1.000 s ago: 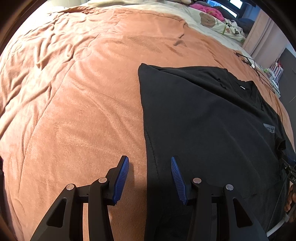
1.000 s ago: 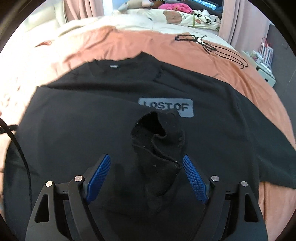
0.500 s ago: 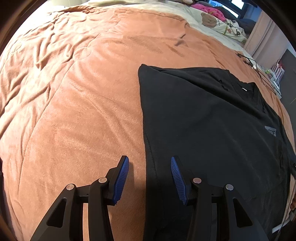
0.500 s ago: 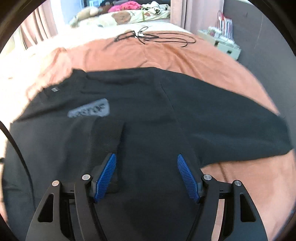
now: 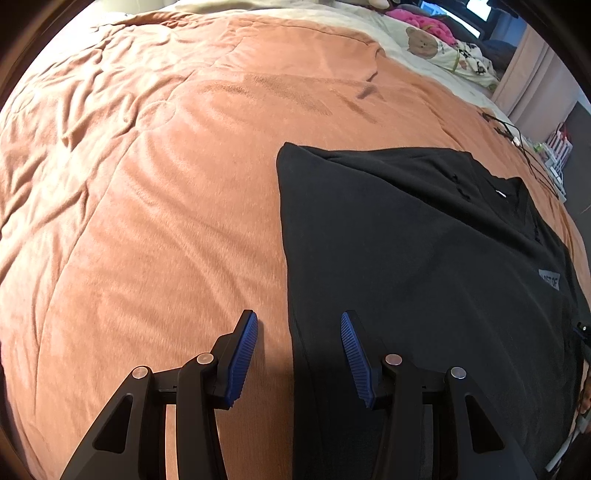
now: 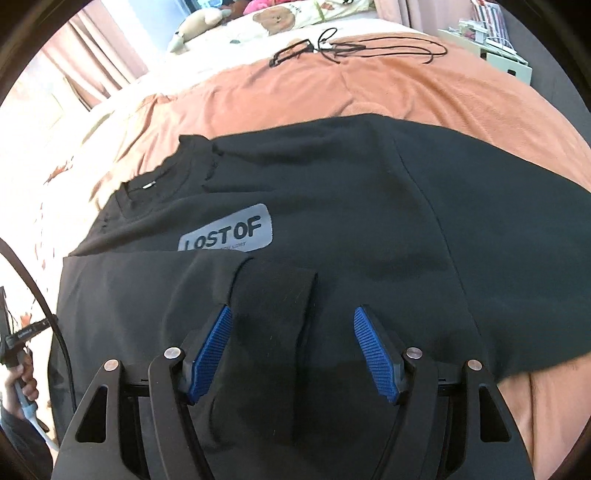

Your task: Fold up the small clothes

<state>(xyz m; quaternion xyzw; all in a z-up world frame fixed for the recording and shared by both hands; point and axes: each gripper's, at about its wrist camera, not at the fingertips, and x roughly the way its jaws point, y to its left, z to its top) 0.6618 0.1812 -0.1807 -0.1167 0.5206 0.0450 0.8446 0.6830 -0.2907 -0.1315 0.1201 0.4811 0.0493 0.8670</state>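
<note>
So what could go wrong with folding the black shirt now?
The folded-in sleeve lies loose on the black shirt; the open right gripper above it could snag it and undo the fold. The open left gripper straddles the shirt's edge and might pinch the orange blanket too. The black cables beyond the collar could tangle.

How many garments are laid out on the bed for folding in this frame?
1: a black sweatshirt spread on the orange blanket, one sleeve folded across its front. The pink clothing far behind may include more.
</note>
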